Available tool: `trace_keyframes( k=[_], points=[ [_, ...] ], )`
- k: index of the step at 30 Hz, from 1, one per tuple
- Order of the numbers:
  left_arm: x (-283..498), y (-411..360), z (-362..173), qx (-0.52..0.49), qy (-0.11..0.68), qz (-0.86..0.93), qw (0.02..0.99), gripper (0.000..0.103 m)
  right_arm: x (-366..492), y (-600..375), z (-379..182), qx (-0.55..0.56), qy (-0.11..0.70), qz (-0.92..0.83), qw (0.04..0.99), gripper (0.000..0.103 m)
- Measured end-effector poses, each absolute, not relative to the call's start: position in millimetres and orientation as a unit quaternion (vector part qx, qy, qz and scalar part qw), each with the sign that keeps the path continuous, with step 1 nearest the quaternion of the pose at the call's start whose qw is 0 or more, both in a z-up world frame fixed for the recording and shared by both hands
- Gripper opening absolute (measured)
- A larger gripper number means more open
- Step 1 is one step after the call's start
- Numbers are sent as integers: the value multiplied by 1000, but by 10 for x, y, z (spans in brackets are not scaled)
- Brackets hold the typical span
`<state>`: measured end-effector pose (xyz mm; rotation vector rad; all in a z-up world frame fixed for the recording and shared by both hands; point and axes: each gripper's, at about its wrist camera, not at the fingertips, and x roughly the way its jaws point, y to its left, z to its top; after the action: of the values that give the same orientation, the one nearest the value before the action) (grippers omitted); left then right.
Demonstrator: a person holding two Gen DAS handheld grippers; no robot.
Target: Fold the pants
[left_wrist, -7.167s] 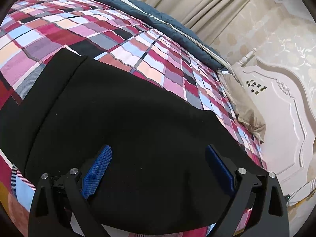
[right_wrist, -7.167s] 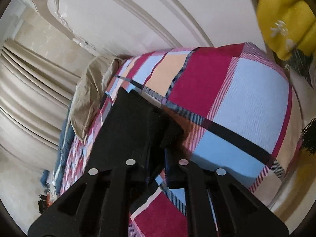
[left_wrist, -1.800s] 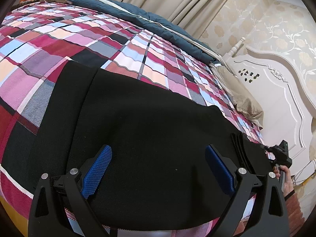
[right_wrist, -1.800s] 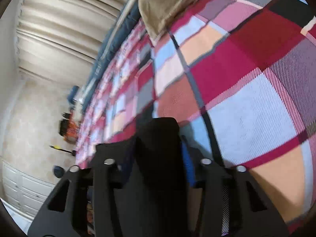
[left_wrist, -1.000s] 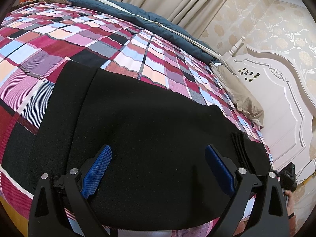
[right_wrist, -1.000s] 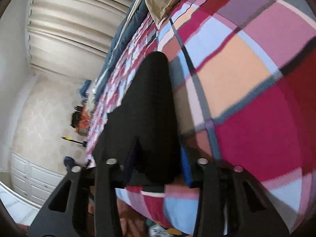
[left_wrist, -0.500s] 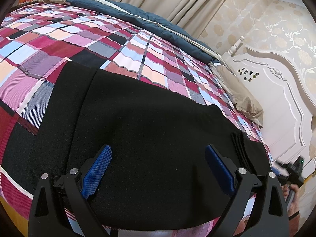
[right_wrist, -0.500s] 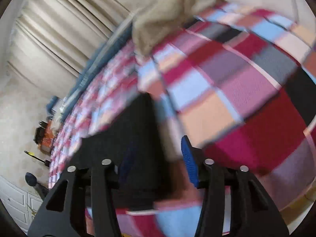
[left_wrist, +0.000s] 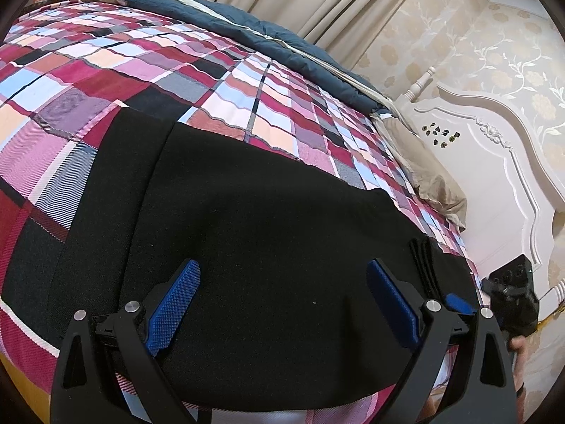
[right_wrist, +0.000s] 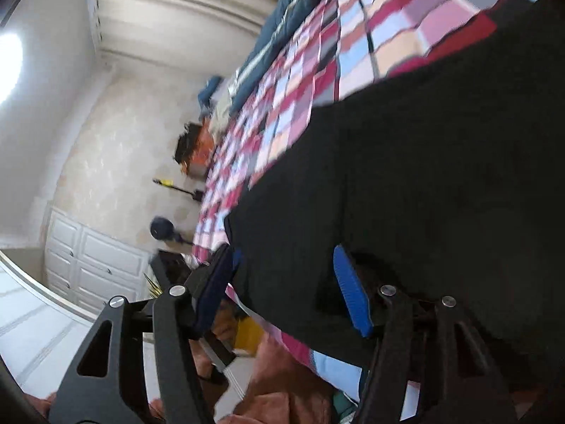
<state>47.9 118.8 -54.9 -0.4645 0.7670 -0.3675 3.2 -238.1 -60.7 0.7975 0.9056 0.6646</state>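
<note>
Black pants [left_wrist: 268,212] lie spread flat on the plaid bedspread [left_wrist: 106,70], with a folded stack of layers at their right end. My left gripper [left_wrist: 282,300] hovers over the near part of the pants, wide open, its blue pads clear of the cloth. My right gripper [right_wrist: 282,282] is tilted over the pants [right_wrist: 423,176] near the bed's front edge. Its jaws are opening, and black cloth shows between the pads without being pinched. In the left wrist view the right gripper [left_wrist: 512,293] sits at the far right, held by a hand.
A white headboard [left_wrist: 494,183] closes the bed's right end, with a tan pillow [left_wrist: 423,173] before it. A dark blue quilt [left_wrist: 247,31] and curtains run along the far side. White cupboards [right_wrist: 91,258] and floor clutter lie beyond the bed's other end. A person's reddish clothing [right_wrist: 282,388] is close below.
The right gripper has let go of the black fold it pinched, widened its jaws and swung sideways along the bed's front edge, rolling as it went. The left gripper has not moved.
</note>
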Motion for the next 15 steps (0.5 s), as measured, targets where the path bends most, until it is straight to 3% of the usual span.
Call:
trace_keyframes(
  k=[6, 15],
  points=[
    [458, 1195, -536, -216, 366, -183, 886, 94, 41, -2296, -611, 345, 434, 303, 775, 59],
    [302, 1923, -357, -332, 356, -201, 850, 94, 5, -2279, -657, 339, 425, 305, 782, 61]
  ],
)
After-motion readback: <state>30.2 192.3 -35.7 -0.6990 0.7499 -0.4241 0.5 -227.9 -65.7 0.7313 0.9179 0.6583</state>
